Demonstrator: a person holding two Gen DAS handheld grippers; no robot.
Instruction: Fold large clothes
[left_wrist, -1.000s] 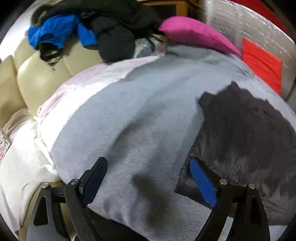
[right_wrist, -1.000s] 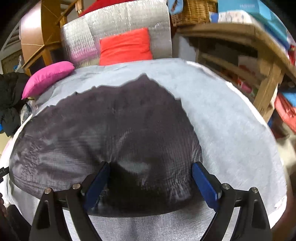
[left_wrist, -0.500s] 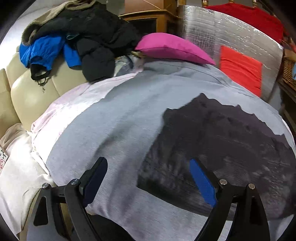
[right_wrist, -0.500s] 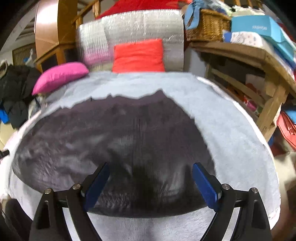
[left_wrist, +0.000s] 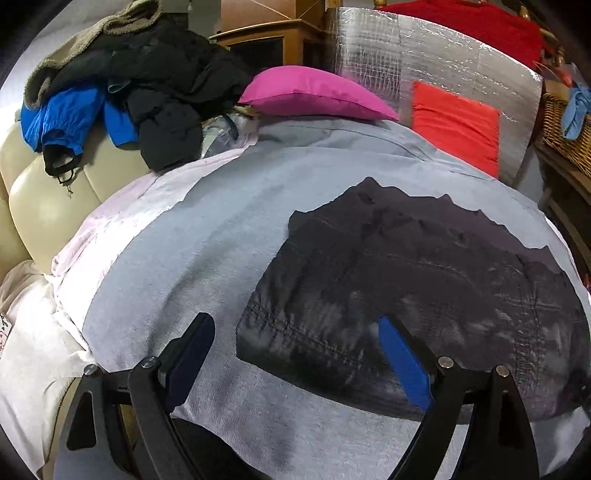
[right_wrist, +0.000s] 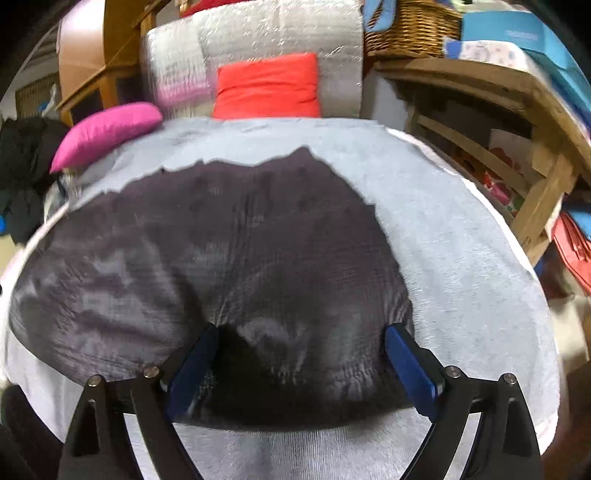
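The dark garment (left_wrist: 424, 288) is seen in the left wrist view spread flat on a grey cloth (left_wrist: 207, 236), its long axis running sideways, jagged edge toward the pink cushion (left_wrist: 314, 94). The left gripper (left_wrist: 295, 347) is held with fingers wide apart, gripping nothing. In the right wrist view, the dark garment (right_wrist: 221, 258) lies below the pink cushion (right_wrist: 107, 129); the right gripper (right_wrist: 301, 354) is spread open over it.
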